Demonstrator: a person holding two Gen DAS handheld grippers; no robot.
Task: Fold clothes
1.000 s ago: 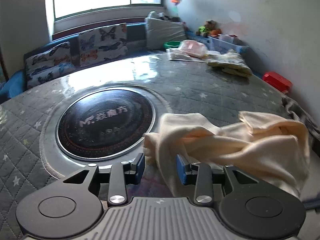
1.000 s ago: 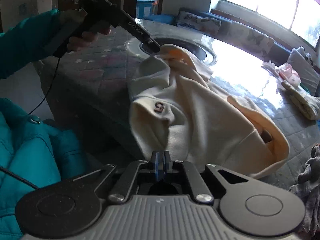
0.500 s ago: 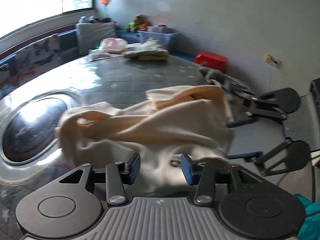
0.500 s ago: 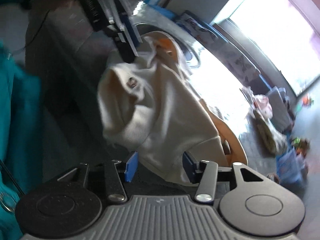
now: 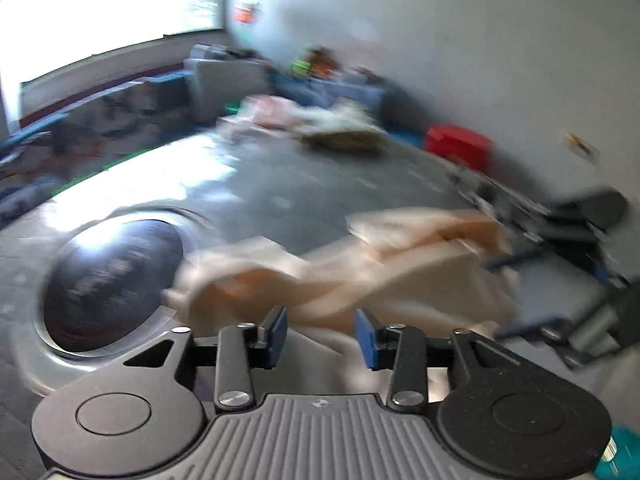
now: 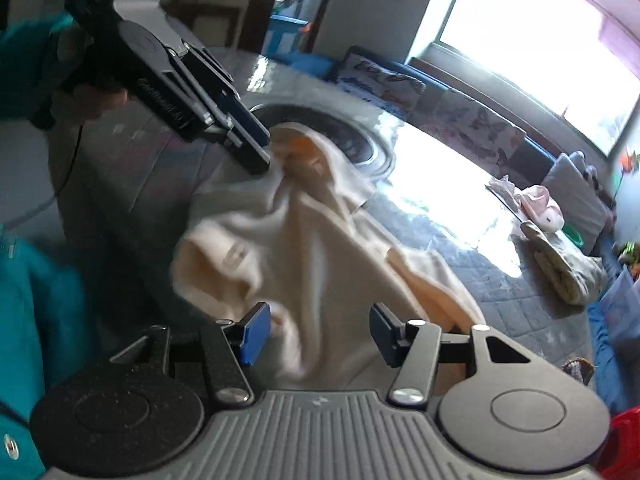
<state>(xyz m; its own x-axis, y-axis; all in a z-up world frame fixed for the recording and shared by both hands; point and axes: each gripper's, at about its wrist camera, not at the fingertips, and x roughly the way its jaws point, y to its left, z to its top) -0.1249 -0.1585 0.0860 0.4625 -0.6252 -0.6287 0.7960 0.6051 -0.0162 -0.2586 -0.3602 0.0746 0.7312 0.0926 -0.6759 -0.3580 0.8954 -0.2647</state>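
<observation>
A: Cream garment (image 6: 304,236), crumpled on the grey quilted bench (image 5: 320,192), just beside the dark round inset (image 5: 108,276).

B: Left tool (image 5: 321,338)?

A: Spread, blue pads apart, cloth just ahead between them, nothing pinched.

B: Right tool (image 6: 316,336)?

A: Spread too, over the garment's near edge.

B: Containers?

A: Red box (image 5: 458,146) past the bench's far edge, contents not visible. Blurred blue bin (image 5: 332,94) by the wall, toys on top.
</observation>
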